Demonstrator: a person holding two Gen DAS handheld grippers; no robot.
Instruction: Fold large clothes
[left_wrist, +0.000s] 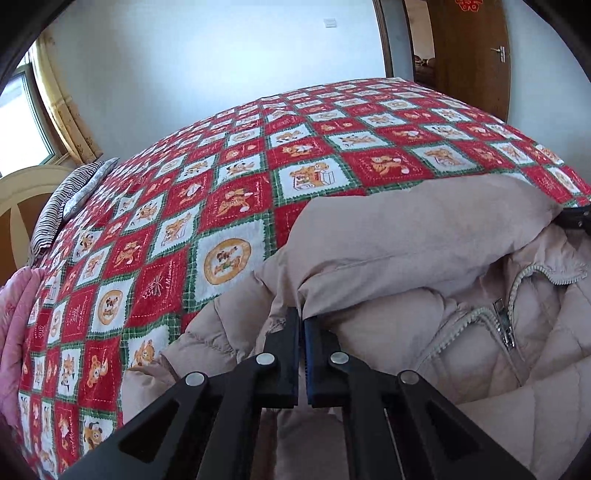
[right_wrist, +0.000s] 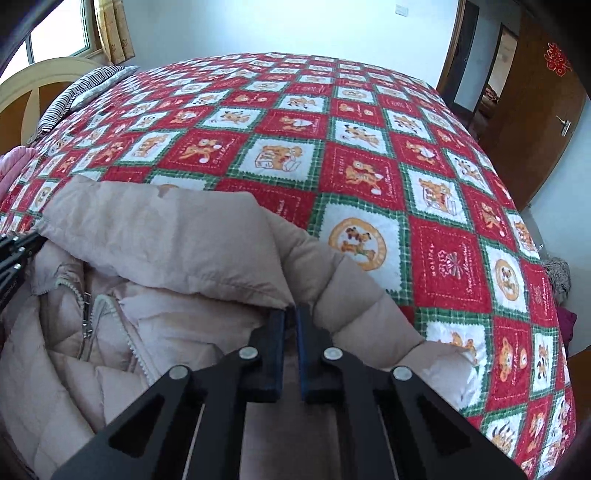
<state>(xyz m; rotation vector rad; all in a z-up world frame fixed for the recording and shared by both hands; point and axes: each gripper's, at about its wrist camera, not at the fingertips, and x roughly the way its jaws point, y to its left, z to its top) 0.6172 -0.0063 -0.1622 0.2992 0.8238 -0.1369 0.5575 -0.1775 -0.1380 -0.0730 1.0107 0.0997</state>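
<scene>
1. Left tongs (left_wrist: 301, 314) clamped on hood edge of beige quilted puffer jacket (left_wrist: 424, 332), lying on red-and-white checked cartoon bedspread (left_wrist: 221, 192).
2. Right tongs (right_wrist: 290, 314) pinched shut on same hood (right_wrist: 166, 236); metal zipper pull (right_wrist: 88, 325) at left.

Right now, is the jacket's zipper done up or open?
Open at the top: the jacket zipper teeth splay apart above the slider.
</scene>
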